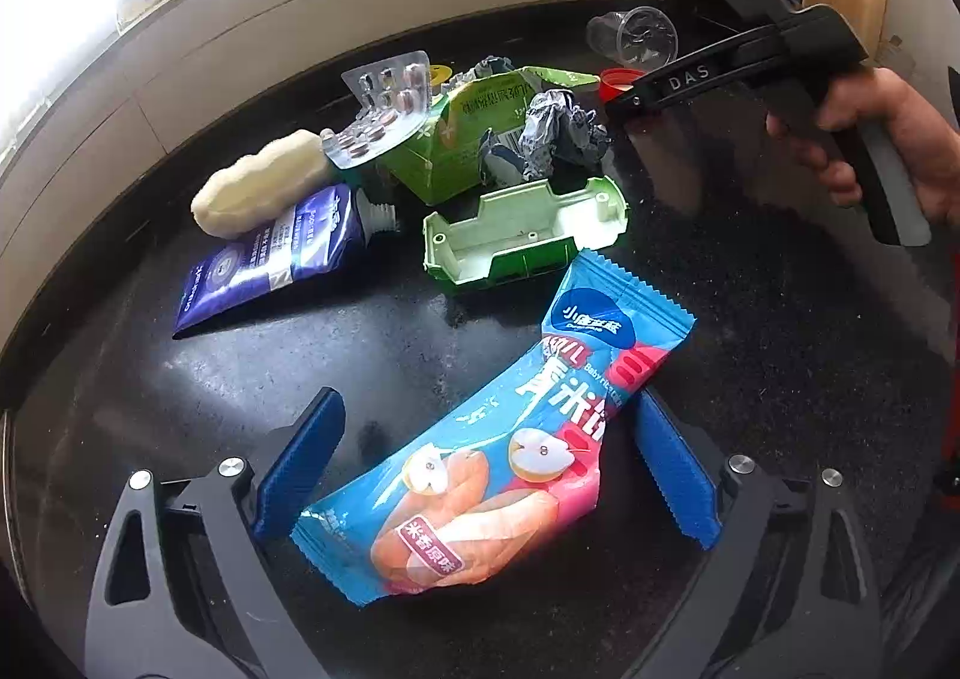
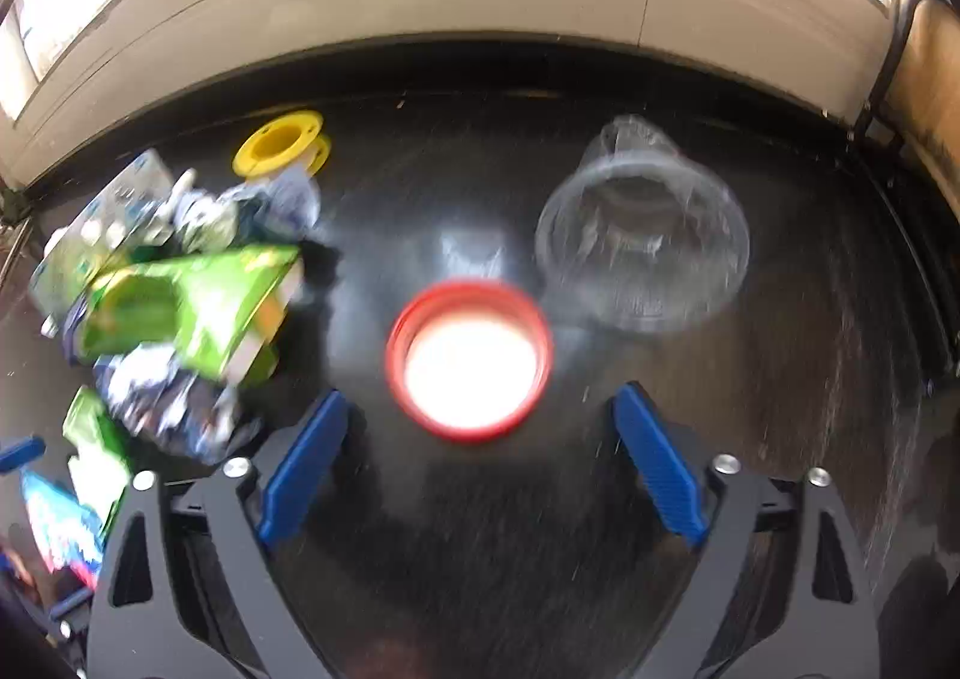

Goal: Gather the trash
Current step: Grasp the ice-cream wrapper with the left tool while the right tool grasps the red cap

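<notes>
Trash lies on the dark table [image 1: 780,349], where the left claw [image 1: 489,475] stands wide around a blue snack bag [image 1: 498,439] and the right claw [image 2: 480,457] (blurry view) seems wide by a red lid [image 2: 469,361], so both must squeeze next.

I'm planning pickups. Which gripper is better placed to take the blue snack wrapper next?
Left. The left gripper has its open jaws on either side of the blue snack wrapper. The right gripper faces the red cap instead.
</notes>
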Tool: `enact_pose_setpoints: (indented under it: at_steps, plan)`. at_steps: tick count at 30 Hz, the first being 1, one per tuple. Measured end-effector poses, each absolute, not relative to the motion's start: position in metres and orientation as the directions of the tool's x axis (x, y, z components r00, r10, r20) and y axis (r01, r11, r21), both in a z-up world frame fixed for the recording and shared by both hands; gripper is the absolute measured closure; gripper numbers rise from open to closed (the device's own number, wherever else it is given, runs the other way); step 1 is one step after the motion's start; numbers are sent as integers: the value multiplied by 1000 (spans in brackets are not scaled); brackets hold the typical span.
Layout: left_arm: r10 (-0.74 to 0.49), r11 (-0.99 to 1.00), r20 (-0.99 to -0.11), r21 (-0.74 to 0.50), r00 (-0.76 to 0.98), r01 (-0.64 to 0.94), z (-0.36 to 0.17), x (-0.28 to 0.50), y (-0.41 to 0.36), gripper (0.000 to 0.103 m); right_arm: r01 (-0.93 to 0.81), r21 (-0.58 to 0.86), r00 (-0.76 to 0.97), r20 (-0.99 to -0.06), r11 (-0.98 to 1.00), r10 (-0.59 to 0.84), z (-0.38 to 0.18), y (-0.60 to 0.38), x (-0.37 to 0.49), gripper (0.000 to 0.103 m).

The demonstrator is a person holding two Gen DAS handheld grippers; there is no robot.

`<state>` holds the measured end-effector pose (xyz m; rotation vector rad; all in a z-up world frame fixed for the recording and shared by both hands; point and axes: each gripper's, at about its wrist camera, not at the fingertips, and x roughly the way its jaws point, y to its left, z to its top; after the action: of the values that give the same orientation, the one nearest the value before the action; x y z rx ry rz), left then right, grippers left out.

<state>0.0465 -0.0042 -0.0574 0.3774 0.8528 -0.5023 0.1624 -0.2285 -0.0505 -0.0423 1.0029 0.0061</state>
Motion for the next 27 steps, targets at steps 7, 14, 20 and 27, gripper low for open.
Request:
enact_pose_setpoints:
  at_steps: [7, 14, 20, 27]
  plan:
    - [-291, 858, -785, 38, 547, 512, -54, 51, -3, 59, -47, -26, 552, -834, 999, 4, -45, -221, 158, 54]
    - [-266, 902, -793, -3, 548, 433, -51, 42, -9, 85, -58, 13, 582, -812, 998, 44, -21, -220, 123, 54]
    - [-213, 932, -789, 14, 577, 363, -38, 14, -14, 95, -92, 32, 631, -772, 995, 83, 10, -210, 60, 54]
    - [-169, 962, -766, 10, 620, 274, -13, -15, -3, 95, -168, 68, 641, -750, 983, 161, 29, -185, -10, 54]
